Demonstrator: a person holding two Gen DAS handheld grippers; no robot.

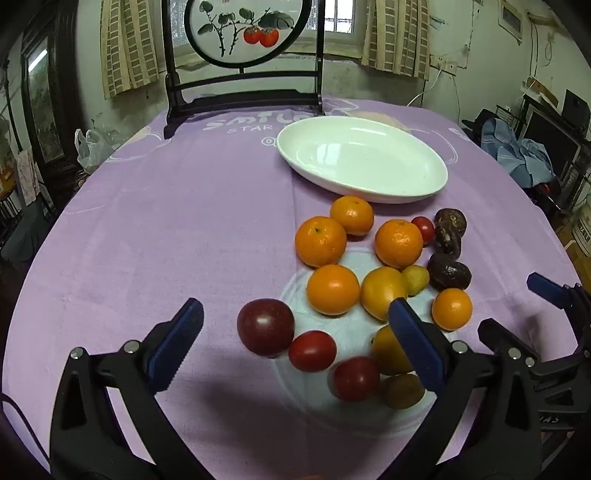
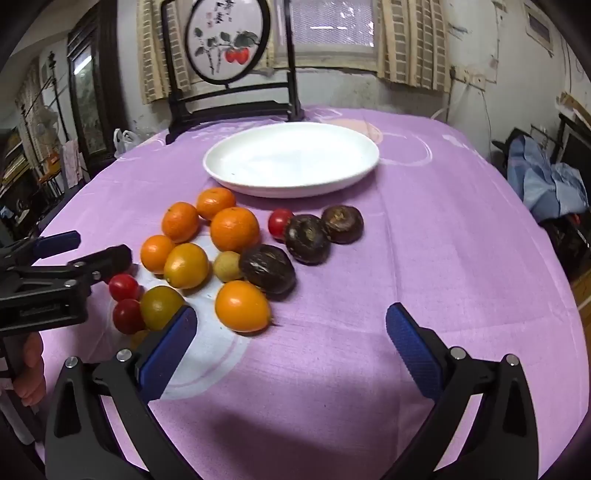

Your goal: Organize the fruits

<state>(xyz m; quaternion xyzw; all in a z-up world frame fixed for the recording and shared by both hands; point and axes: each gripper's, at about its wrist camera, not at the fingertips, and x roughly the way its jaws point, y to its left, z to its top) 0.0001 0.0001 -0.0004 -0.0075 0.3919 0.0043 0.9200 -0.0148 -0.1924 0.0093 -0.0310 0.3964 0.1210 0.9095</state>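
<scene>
A heap of fruit lies on the purple tablecloth: several oranges, dark wrinkled fruits, small red tomatoes, a dark red plum and small yellow-green fruits. An empty white oval plate sits behind the heap. My left gripper is open above the near fruits, around the plum and tomatoes without touching. My right gripper is open and empty, right of the heap, an orange just ahead of it.
A dark wooden stand with a round painted screen stands at the table's far edge. Each gripper shows in the other's view: the right one, the left one. Clutter lies beyond the table's right edge.
</scene>
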